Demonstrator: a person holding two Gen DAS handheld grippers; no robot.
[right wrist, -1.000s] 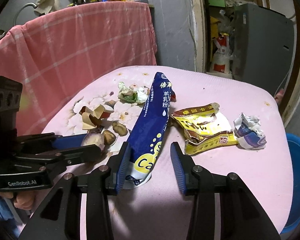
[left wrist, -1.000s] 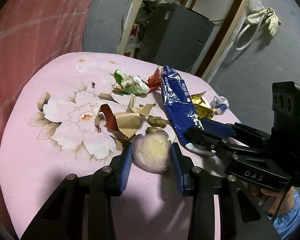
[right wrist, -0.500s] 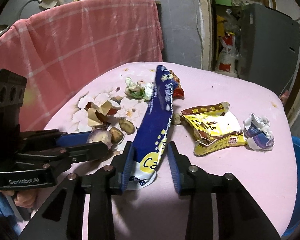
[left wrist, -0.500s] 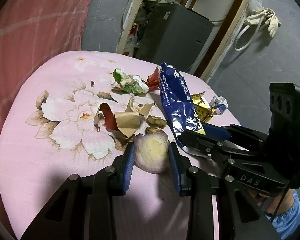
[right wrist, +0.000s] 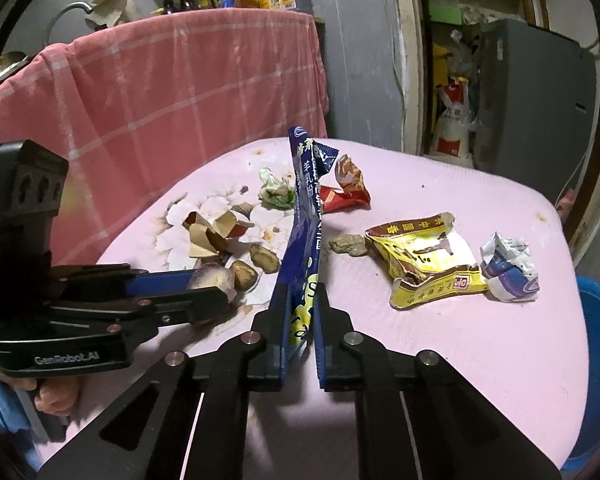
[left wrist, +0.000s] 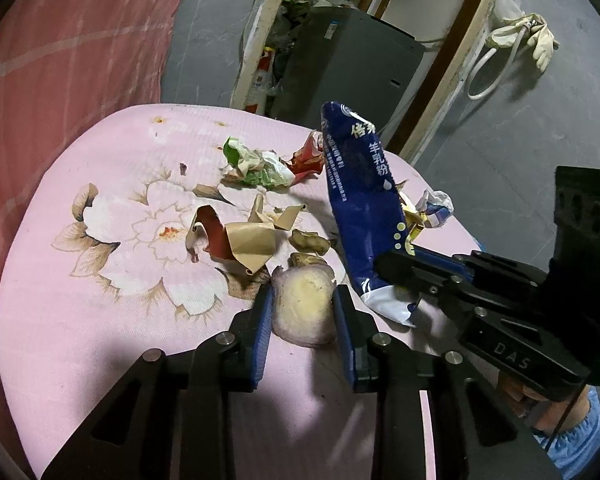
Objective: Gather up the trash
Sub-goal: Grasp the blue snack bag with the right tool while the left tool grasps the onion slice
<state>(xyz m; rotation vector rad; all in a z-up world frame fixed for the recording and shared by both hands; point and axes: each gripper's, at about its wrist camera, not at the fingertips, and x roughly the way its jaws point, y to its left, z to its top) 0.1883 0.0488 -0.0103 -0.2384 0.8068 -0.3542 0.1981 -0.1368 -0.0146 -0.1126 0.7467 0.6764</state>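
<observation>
Between the closing left gripper fingers sits a pale peel, seemingly touching; right gripper fingers pinch the blue packet.

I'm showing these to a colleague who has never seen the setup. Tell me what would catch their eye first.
The long, dark blue foil packet, pinched at its lower end by the right gripper, stands up off the pink flowered tablecloth. Left of it, the left gripper is closing around a pale, round vegetable slice. Torn brown paper and a crumpled yellow snack wrapper lie either side.
</observation>
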